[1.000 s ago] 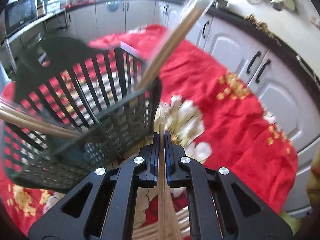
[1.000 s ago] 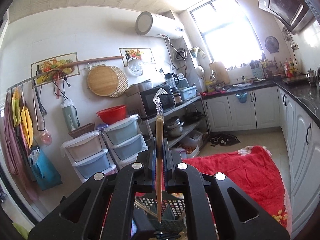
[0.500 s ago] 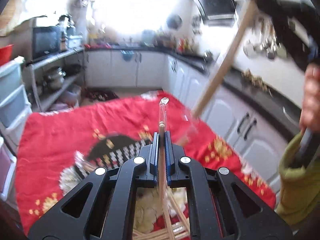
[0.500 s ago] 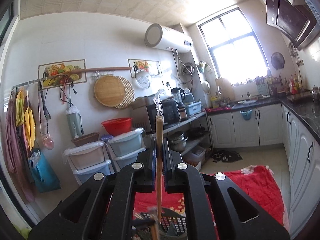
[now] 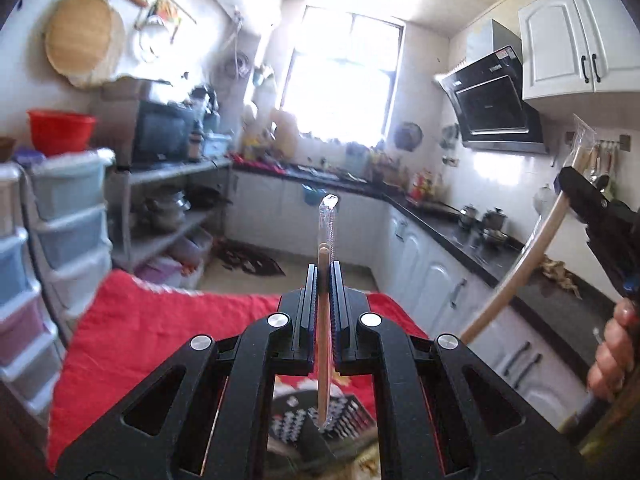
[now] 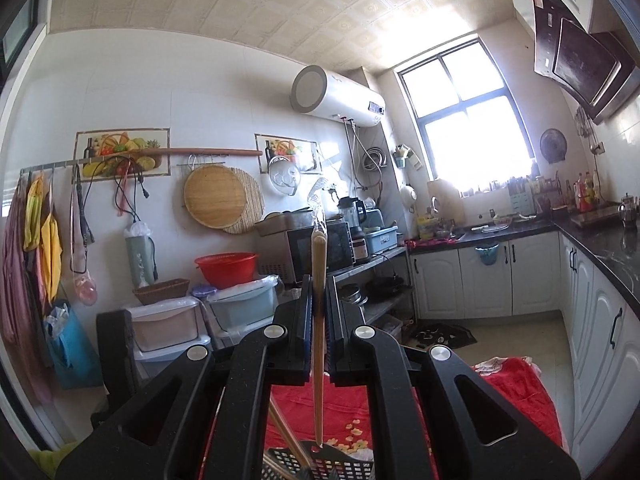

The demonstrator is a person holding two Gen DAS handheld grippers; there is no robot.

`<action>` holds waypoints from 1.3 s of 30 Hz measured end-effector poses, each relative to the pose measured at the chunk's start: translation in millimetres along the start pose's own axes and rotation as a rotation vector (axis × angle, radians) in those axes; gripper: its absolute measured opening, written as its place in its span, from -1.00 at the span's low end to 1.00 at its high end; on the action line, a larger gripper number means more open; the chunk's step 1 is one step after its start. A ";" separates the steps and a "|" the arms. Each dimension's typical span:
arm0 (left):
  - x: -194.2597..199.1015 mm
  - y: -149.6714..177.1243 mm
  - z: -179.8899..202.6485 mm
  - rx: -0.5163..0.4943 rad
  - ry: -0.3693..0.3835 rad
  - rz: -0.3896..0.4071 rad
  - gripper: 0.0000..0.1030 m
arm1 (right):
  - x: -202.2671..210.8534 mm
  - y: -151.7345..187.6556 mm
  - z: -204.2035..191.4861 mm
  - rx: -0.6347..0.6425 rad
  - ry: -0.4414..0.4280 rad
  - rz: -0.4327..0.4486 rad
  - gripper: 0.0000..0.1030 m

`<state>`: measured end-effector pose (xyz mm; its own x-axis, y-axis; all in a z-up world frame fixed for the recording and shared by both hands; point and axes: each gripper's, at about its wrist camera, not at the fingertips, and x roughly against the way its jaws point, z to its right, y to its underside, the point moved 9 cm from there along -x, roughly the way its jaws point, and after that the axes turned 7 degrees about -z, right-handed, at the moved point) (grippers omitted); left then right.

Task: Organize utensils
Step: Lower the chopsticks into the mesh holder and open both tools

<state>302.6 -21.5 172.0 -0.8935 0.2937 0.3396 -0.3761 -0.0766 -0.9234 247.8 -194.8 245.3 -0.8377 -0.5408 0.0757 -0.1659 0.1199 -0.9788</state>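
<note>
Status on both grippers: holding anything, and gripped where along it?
Each clamps wrapped chopsticks: left gripper holds its pair near the upper end; right gripper holds its pair likewise, tips hanging down.

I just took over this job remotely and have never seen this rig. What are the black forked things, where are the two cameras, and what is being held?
There is no robot arm here. A person holds a hand-held two-finger gripper in each hand, and a fisheye camera on each one looks forward along its fingers. The black forked shape low in each picture is that gripper itself.

The left gripper is shut on a wrapped pair of chopsticks, held upright. Its camera also shows the other tool off to the side, with the person's hand on it.

The right gripper is shut on another wrapped pair.

Below both lies a red flowered cloth, and on it a black slotted basket that already has sticks in it.
</note>
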 end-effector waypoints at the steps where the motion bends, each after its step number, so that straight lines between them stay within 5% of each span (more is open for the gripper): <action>1: 0.0 -0.9 -2.1 0.000 -0.006 0.006 -0.94 | -4.1 2.9 -0.4 0.003 0.000 -0.007 -0.89; 29: -40.6 78.0 -12.5 0.005 -0.012 -0.073 -0.94 | -102.1 145.2 21.1 0.035 0.147 -0.284 -0.88; 33: -42.5 82.0 -13.9 0.009 -0.011 -0.087 -0.86 | -101.8 150.8 26.3 0.012 0.152 -0.301 -0.47; 39: -40.4 87.3 -15.6 0.025 -0.011 -0.104 -0.48 | -92.4 153.4 33.5 -0.012 0.156 -0.305 -0.30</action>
<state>309.7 -25.2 74.9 -0.8518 0.2909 0.4356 -0.4729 -0.0695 -0.8784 317.2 -154.3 81.8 -0.8179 -0.4199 0.3934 -0.4263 -0.0170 -0.9044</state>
